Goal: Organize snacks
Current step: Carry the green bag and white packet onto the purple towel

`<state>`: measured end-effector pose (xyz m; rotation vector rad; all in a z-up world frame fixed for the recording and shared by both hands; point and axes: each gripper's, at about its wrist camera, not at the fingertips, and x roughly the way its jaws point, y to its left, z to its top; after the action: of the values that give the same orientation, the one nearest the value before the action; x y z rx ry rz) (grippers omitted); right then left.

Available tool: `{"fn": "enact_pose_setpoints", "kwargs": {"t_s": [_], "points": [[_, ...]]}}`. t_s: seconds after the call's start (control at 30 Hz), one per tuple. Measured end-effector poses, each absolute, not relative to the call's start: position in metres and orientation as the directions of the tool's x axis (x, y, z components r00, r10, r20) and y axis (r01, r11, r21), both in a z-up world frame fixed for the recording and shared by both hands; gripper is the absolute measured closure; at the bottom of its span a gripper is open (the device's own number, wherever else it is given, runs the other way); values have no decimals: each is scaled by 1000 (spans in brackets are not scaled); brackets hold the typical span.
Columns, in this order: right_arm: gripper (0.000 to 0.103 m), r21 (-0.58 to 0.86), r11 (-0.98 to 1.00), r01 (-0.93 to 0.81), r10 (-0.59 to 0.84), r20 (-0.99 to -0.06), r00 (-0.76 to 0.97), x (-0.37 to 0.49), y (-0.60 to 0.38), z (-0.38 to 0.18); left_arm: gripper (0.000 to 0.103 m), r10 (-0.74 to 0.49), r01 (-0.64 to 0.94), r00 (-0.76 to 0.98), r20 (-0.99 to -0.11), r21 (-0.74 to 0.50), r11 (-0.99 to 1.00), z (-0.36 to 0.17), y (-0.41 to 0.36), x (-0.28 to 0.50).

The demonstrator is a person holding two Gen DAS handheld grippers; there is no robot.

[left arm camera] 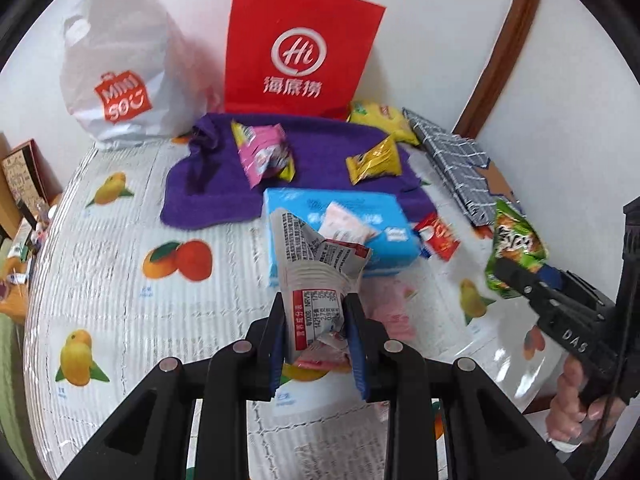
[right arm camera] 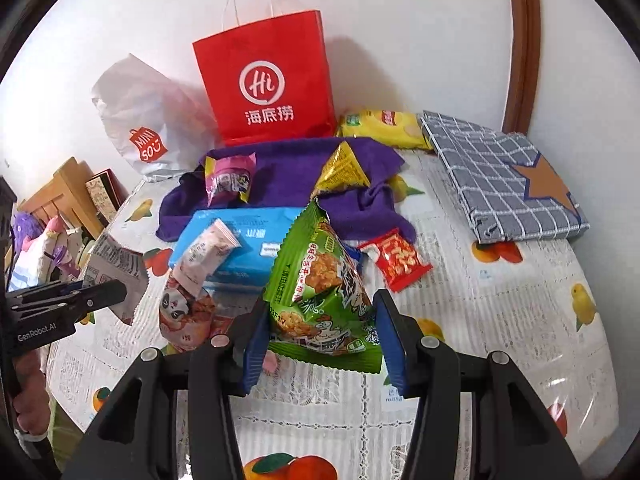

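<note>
My left gripper [left arm camera: 316, 312] is shut on a white snack packet with printed text [left arm camera: 316, 264], held above the table; the same packet [right arm camera: 116, 276] shows at the left of the right wrist view. My right gripper [right arm camera: 320, 320] is shut on a green snack bag [right arm camera: 320, 292], also lifted; that bag [left arm camera: 514, 248] appears at the right of the left wrist view. On the purple towel [left arm camera: 320, 148] lie a pink packet [left arm camera: 266, 152] and a yellow packet [left arm camera: 374, 160]. A small pale pink packet [right arm camera: 208, 256] rests on the blue tissue pack [right arm camera: 248, 232]. A red packet [right arm camera: 398, 260] lies beside it.
A red paper bag [right arm camera: 268, 80] and a white plastic bag [right arm camera: 140, 120] stand against the wall. A yellow chip bag [right arm camera: 384, 128] and a folded checked cloth [right arm camera: 504, 184] lie at the back right. A panda-print packet [right arm camera: 184, 312] sits on the fruit-print tablecloth [right arm camera: 500, 320].
</note>
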<state>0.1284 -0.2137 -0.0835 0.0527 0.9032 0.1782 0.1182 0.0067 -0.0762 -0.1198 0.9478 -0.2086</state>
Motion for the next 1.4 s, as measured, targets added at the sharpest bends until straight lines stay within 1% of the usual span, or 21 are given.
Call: {"fn": "enact_pose_setpoints", "kwargs": {"t_s": [0.17, 0.4, 0.8, 1.2, 1.4], "points": [[54, 129, 981, -145, 192, -762, 619, 138, -211, -73, 77, -201, 124, 586, -785, -157, 980, -60, -2, 126], [54, 136, 979, -154, 203, -746, 635, 159, -209, -62, 77, -191, 125, 592, -783, -145, 982, -51, -2, 145], [54, 140, 980, -142, 198, -737, 646, 207, -208, -57, 77, -156, 104, 599, -786, -117, 988, -48, 10, 191], [54, 138, 982, -130, 190, -756, 627, 257, -202, -76, 77, -99, 32, 589, -802, -99, 995, -62, 47, 235], [54, 133, 984, -115, 176, -778, 603, 281, -201, -93, 77, -85, -10, 580, -810, -111, 994, -74, 70, 260]]}}
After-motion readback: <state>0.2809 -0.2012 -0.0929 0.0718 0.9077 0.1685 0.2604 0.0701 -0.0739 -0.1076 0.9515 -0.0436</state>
